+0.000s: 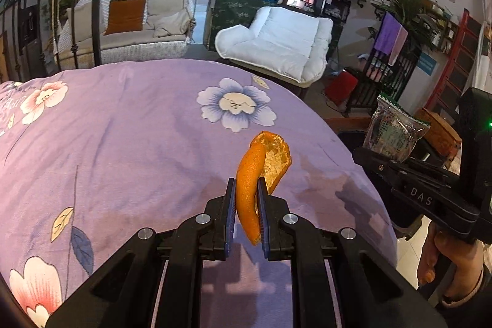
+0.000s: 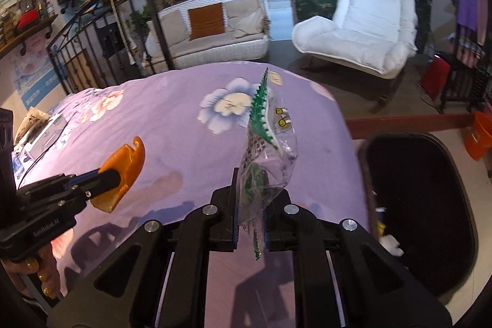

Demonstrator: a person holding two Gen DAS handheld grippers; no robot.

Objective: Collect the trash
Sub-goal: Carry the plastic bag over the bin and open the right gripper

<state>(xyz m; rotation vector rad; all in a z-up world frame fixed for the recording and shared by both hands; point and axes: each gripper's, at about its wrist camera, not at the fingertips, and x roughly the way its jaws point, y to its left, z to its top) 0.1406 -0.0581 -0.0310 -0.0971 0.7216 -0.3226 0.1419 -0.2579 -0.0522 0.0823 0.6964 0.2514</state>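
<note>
My left gripper (image 1: 246,183) is shut on a curled orange peel (image 1: 261,162), held above the purple flowered bedspread (image 1: 123,143). The same peel (image 2: 123,171) shows at the left of the right wrist view, clamped in the left gripper (image 2: 115,174). My right gripper (image 2: 249,186) is shut on a clear plastic snack wrapper (image 2: 267,149) with a green serrated edge. That wrapper (image 1: 395,131) also appears at the right of the left wrist view, standing up from the right gripper (image 1: 373,154). A black-lined trash bin (image 2: 421,205) stands on the floor just right of the bed.
A white padded lounge chair (image 2: 363,29) and a white wicker sofa (image 2: 215,29) stand beyond the bed. An iron railing (image 2: 92,51) runs along the left. An orange bucket (image 2: 479,134) and a red box (image 2: 433,76) sit on the floor at right. Some scraps lie inside the bin.
</note>
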